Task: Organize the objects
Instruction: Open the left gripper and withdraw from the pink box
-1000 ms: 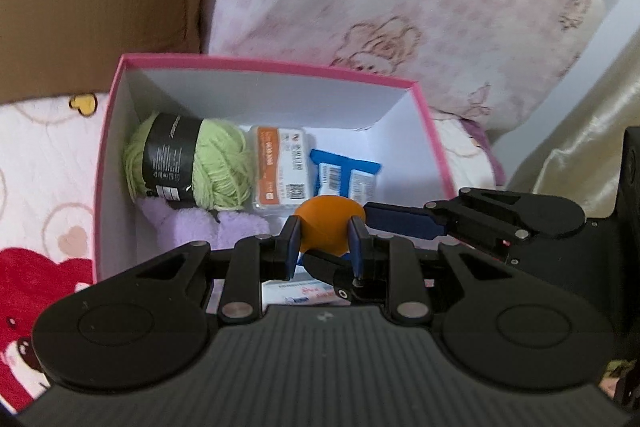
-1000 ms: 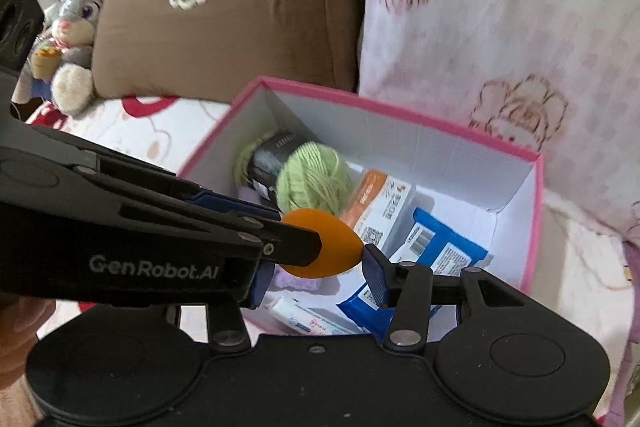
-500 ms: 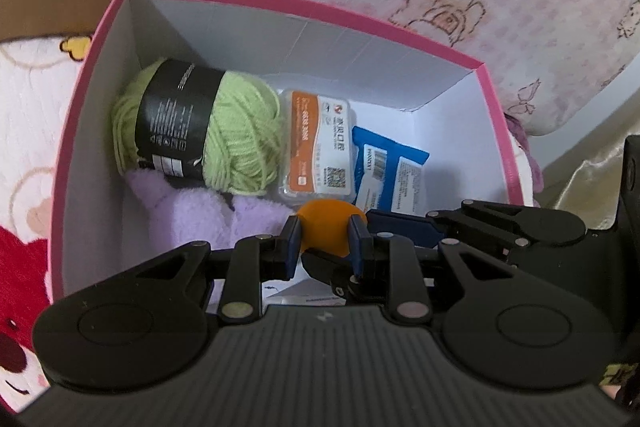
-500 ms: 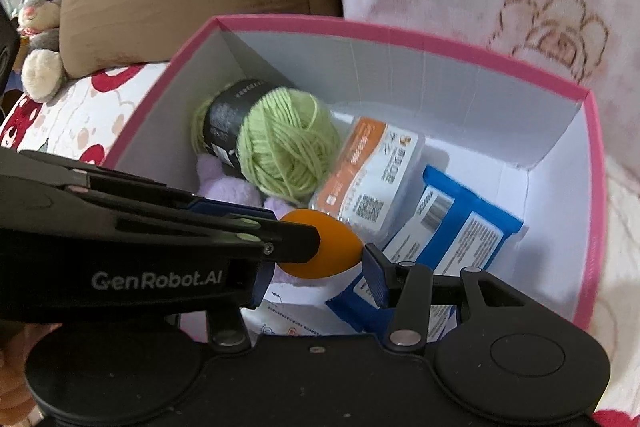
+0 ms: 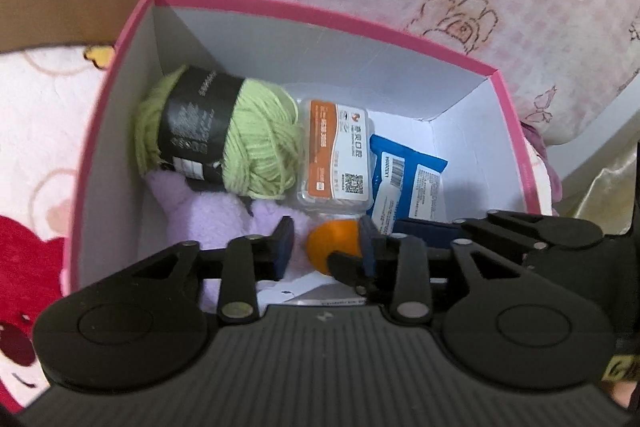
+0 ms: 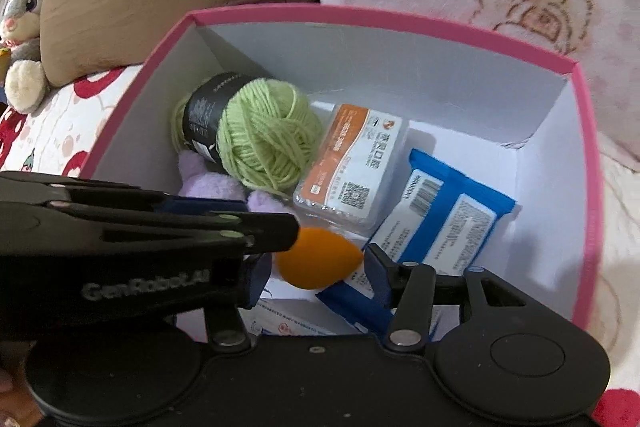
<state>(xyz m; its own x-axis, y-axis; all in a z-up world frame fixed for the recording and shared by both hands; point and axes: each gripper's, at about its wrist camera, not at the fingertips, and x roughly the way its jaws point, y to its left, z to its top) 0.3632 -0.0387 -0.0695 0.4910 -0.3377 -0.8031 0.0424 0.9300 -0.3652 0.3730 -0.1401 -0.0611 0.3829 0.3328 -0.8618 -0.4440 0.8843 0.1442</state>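
An orange egg-shaped sponge [image 5: 334, 247] [image 6: 316, 263] sits low inside the pink box [image 5: 320, 13] [image 6: 400, 21], at its near side. My left gripper [image 5: 325, 247] straddles it with jaws opening: the right pad touches it and the left pad stands clear. My right gripper [image 6: 316, 277] also straddles it from the other side, jaws opening, with a small gap at its left pad. The left gripper's fingers [image 6: 276, 231] cross just above the sponge in the right wrist view.
The box holds green yarn [image 5: 260, 151] [image 6: 268, 143], an orange-and-white pack [image 5: 336, 159] [image 6: 356, 167], a blue packet [image 5: 408, 179] [image 6: 452, 211], a lilac plush [image 5: 208, 215] and a white carton [image 6: 288, 319]. Pillows stand behind; a plush rabbit [image 6: 24, 27] sits far left.
Both grippers sank deeper into the box with the sponge between them. Both pairs of jaws then widened, and the left gripper's left pad came off the sponge.
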